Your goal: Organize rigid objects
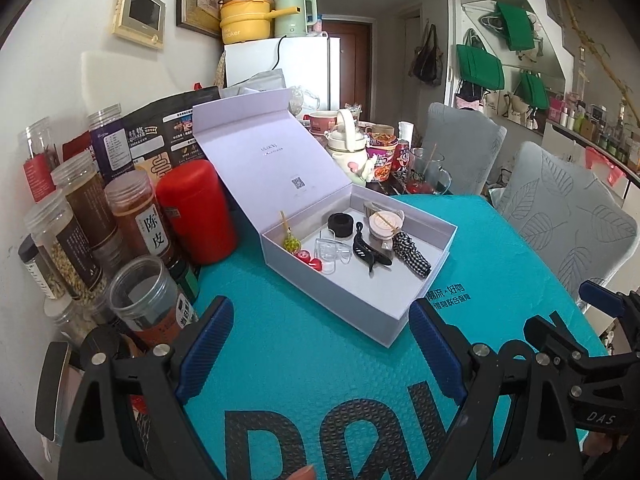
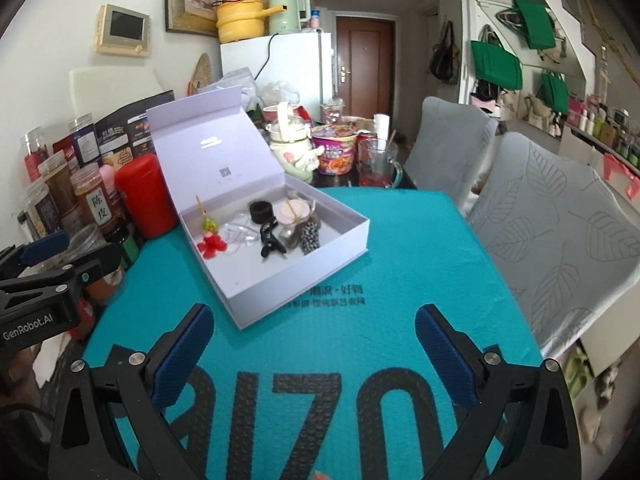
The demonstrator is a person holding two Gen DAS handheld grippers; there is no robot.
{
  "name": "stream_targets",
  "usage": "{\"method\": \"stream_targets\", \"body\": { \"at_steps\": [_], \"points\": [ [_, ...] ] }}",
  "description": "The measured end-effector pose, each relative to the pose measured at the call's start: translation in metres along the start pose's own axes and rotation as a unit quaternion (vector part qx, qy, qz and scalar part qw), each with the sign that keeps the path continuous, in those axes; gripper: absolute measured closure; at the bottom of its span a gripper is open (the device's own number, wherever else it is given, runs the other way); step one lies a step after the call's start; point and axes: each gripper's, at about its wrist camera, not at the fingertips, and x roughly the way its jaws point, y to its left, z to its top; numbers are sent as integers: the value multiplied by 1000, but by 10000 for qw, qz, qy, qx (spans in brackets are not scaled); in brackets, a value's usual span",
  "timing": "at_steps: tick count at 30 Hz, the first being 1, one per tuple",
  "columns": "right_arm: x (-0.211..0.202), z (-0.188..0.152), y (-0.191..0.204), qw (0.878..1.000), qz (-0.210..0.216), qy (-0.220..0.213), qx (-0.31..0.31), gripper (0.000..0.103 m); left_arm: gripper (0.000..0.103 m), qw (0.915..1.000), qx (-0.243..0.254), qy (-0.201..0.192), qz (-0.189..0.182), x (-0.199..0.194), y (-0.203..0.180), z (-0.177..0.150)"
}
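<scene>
Hovered over the teal mat (image 1: 320, 360): left gripper (image 1: 320, 344) and right gripper (image 2: 312, 356), both spread wide, gripping nothing. Sat ahead at twelve o'clock, well apart: open box (image 1: 360, 312) of clips (image 1: 368, 248).

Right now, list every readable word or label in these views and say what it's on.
"陈皮": white label on a spice jar.
"DAS": right gripper body.
"GenRobot.AI": left gripper body.
"潮流 × 好物": teal mat.
"cooker": yellow pot, partly legible.
White box lid print, QR code, black pouch text: too small.
</scene>
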Motion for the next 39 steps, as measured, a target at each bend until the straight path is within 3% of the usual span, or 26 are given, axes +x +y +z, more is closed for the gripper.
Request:
{"method": "stream_targets", "body": {
  "at_steps": [39],
  "points": [
    [2, -5, 9, 9996, 163, -31, -250, 0, 13, 9998, -100, 171, 25, 2, -2, -11]
  ]
}}
